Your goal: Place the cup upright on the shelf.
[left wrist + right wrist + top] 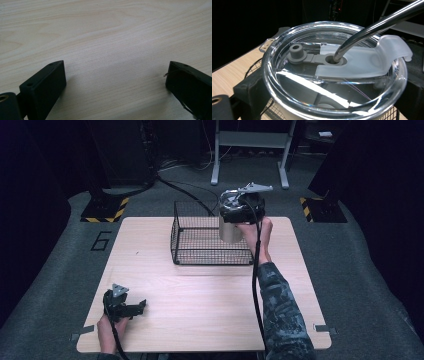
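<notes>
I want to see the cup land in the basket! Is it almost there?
Almost. The right gripper is shut on the steel cup, already lifted and held at the wire basket. It looks like it must still go down and be let go. The left gripper rests open on the table.

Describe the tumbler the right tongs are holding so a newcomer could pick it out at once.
Start at the wooden table and find the black wire basket at its far edge. The tumbler hangs at the basket's right end, clamped by the right tongs. It is metal, with a clear lid and a steel straw.
</notes>
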Demonstrator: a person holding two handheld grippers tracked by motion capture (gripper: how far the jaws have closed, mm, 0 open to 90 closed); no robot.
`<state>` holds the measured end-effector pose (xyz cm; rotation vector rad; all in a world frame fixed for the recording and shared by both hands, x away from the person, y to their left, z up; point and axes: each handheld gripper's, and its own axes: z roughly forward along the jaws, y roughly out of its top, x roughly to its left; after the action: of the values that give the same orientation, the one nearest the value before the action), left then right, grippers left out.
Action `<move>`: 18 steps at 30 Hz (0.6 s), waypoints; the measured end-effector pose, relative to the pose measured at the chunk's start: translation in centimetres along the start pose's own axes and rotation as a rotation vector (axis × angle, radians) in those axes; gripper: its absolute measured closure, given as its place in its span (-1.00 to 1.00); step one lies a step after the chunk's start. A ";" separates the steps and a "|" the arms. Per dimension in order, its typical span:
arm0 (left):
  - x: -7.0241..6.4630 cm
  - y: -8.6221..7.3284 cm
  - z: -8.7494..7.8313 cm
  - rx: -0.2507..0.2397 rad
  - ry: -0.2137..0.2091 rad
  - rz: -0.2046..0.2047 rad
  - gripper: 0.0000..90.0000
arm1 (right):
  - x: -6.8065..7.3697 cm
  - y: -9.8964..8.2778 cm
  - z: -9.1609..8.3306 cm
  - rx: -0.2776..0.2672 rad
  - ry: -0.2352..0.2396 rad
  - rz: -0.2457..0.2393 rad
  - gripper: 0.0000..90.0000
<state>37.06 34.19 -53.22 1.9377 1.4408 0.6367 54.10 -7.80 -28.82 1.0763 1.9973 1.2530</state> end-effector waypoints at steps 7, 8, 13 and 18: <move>0.1 0.0 -0.1 0.008 -0.002 0.010 -0.93 | -0.3 -0.2 1.4 0.005 -0.014 0.017 -0.92; 0.1 0.0 -0.1 0.008 -0.002 0.009 -0.93 | -0.3 -0.3 1.6 0.007 -0.016 0.026 -0.92; 0.1 0.0 -0.1 0.008 -0.002 0.010 -0.93 | -0.4 -0.6 2.7 0.016 -0.020 0.042 -0.92; 0.1 0.0 -0.1 0.008 -0.002 0.011 -0.93 | -0.5 -1.0 3.9 0.023 -0.026 0.059 -0.92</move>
<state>37.05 34.27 -53.17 1.9532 1.4350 0.6340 56.98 -6.60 -31.35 1.1643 1.9781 1.2421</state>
